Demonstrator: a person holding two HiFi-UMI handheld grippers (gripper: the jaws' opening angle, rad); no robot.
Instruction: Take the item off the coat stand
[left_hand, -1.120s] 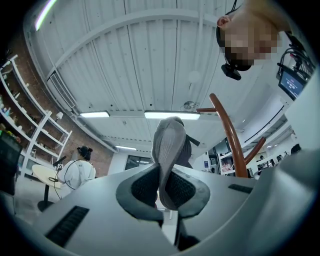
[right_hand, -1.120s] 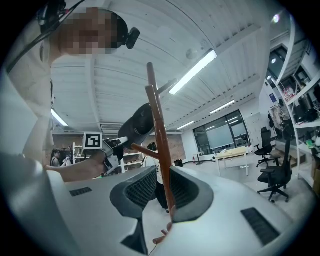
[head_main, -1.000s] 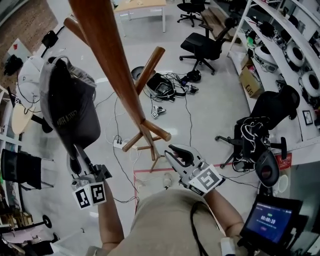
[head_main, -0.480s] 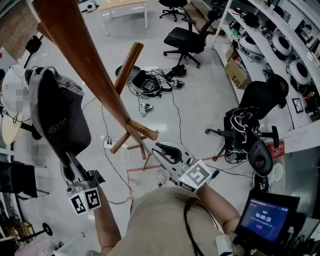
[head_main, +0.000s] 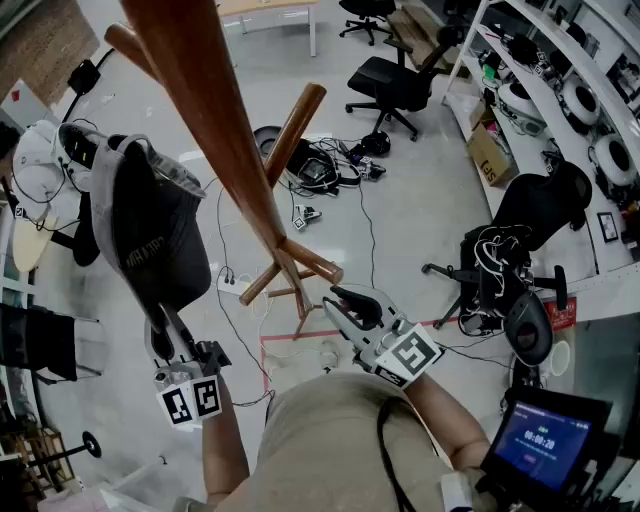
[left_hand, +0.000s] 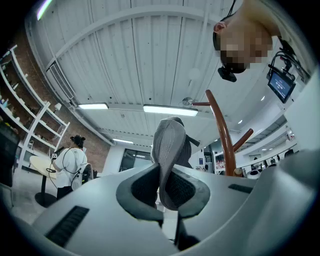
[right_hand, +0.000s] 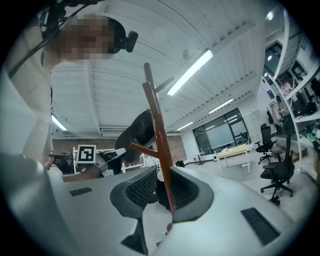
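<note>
The main step looks nearly done. The dark grey fabric baseball cap (head_main: 150, 235) is held by the left tongs (head_main: 160, 322), which are narrowed down tight on its brim, so the cap stands upright above them with its crown uppermost. In the left gripper view the cap rises straight out of the pinch, and the brown wooden coat stand (head_main: 235, 160) sits off to one side of it, with open air between the two. In the head view the crown lies below and beside the rounded upper peg (head_main: 135, 55). That view is steep and the two overlap, so the cap is probably clear of the peg, though this cannot be settled. What seems left is to carry the cap well away from the stand and put it down somewhere. The right tongs (head_main: 345, 303) stand parted with nothing pressed between their pads. They are held just beside the stand's lower spreading struts, and the pole shows through their gap in the right gripper view. No container takes part in the task. The only one nearby is a brown cardboard box (head_main: 490, 155) on the pale floor (head_main: 420, 220) by the white shelving, well apart from the stand, and its contents are out of sight.
</note>
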